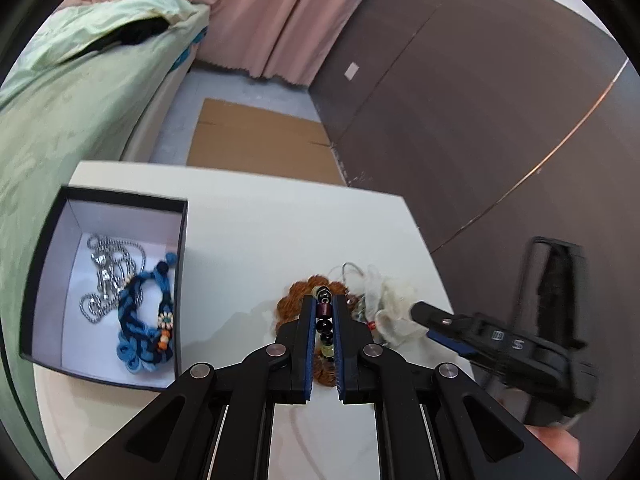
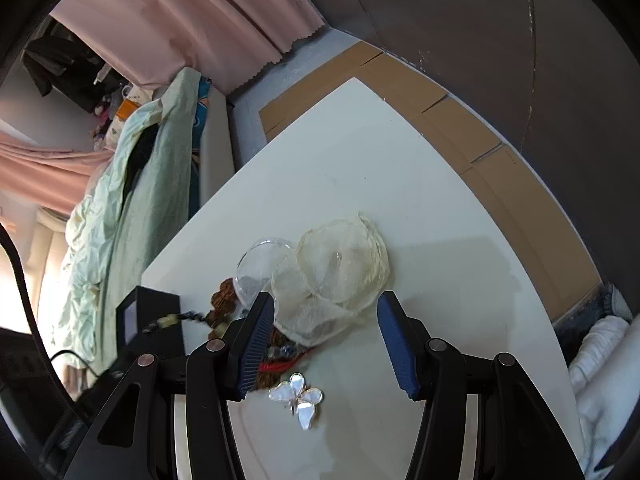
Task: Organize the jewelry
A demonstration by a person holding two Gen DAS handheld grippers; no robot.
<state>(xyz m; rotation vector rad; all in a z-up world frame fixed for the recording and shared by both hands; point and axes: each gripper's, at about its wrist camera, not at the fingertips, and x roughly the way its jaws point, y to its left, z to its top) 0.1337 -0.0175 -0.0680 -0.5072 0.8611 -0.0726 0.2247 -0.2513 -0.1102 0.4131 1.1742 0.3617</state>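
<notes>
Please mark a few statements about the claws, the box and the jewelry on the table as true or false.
1. The left claw is shut on a bead string. True.
2. The right claw grips the butterfly brooch. False: it is open, and the brooch lies on the table between its fingers, untouched.
3. The box holds a silver chain and a blue cord necklace. True.
4. The box has its lid on. False: it is open at the top.
5. A sheer pouch lies ahead of the right claw. True.
</notes>
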